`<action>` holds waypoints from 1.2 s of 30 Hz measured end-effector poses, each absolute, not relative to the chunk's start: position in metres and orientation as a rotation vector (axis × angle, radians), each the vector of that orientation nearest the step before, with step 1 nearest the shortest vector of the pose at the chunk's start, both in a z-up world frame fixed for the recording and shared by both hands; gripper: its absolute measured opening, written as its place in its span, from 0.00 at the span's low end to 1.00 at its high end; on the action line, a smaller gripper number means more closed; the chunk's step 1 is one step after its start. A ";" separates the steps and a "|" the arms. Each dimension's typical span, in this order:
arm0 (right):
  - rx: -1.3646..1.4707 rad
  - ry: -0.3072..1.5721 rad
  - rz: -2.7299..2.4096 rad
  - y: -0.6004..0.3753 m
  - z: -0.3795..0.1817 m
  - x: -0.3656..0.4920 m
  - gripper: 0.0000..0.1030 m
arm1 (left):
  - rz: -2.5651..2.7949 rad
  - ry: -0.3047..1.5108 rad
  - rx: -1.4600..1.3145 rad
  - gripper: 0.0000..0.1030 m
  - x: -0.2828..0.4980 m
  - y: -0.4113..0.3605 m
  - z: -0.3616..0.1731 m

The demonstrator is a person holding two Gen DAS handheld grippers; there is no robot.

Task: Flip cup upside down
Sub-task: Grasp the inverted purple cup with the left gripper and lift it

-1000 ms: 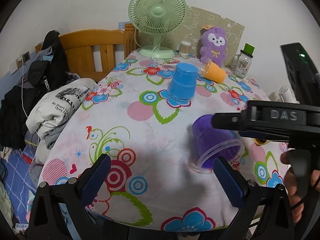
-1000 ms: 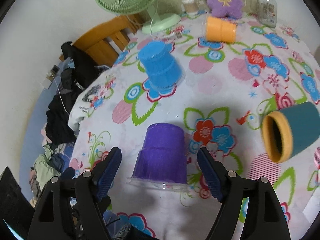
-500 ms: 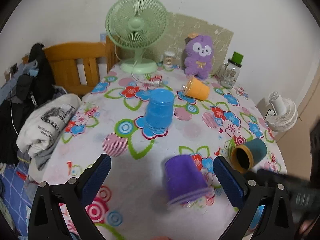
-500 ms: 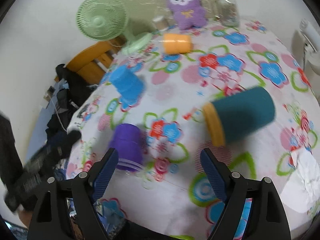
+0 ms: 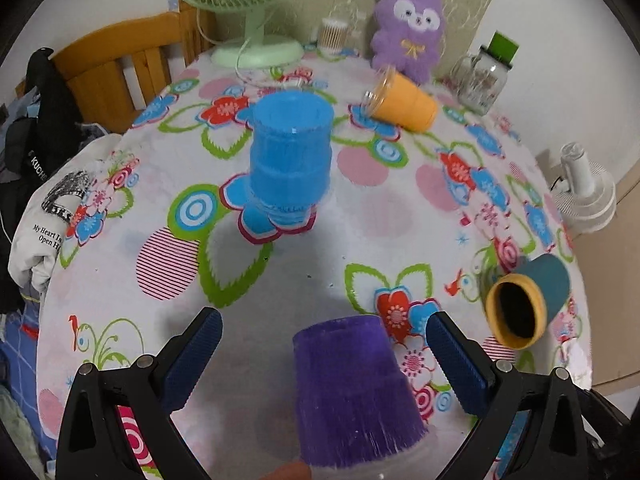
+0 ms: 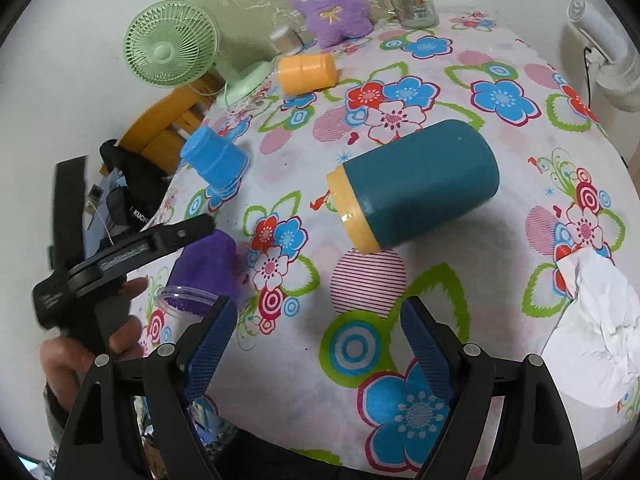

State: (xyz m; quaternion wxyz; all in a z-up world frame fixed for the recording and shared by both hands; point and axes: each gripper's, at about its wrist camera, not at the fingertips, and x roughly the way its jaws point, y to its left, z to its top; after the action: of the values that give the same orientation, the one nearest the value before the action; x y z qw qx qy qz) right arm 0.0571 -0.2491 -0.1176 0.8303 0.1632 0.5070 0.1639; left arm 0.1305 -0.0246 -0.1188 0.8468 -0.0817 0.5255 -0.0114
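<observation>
A purple cup (image 5: 352,392) stands upside down on the floral table, between the fingers of my open left gripper (image 5: 324,364); it also shows in the right wrist view (image 6: 206,270). A blue cup (image 5: 290,160) stands upside down further back. A teal cup with a yellow rim (image 6: 412,184) lies on its side ahead of my open, empty right gripper (image 6: 320,344); it also shows in the left wrist view (image 5: 528,304). An orange cup (image 5: 404,102) lies on its side at the back.
A green fan (image 5: 244,0), a purple plush toy (image 5: 408,36) and a glass jar (image 5: 480,76) stand along the back. Crumpled white paper (image 6: 592,328) lies at the right edge. A wooden chair (image 5: 120,64) with clothes (image 5: 44,120) is on the left.
My right gripper has let go of the purple cup and swung right toward the teal cup. My left gripper has moved in around the purple cup.
</observation>
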 end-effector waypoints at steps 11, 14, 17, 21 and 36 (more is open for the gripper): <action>0.384 1.084 0.338 -0.259 -0.127 0.056 0.83 | -0.062 1.228 -0.152 0.93 0.144 -0.033 -0.139; 0.389 1.078 0.333 -0.262 -0.126 0.056 0.83 | -0.081 1.247 -0.156 0.79 0.145 -0.034 -0.142; 0.391 1.083 0.332 -0.262 -0.127 0.057 0.83 | -0.090 1.253 -0.153 0.69 0.145 -0.036 -0.144; 0.390 1.088 0.333 -0.260 -0.129 0.058 0.83 | -0.109 1.254 -0.145 0.60 0.144 -0.039 -0.143; 0.388 1.088 0.336 -0.259 -0.128 0.058 0.83 | -0.123 1.190 -0.167 0.56 0.134 -0.034 -0.123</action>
State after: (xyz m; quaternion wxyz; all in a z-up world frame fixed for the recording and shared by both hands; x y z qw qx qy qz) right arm 0.0575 -0.2590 -0.1284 0.8245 0.1826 0.5116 0.1582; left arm 0.1342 -0.0339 -0.1227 0.8231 -0.0784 0.5595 -0.0579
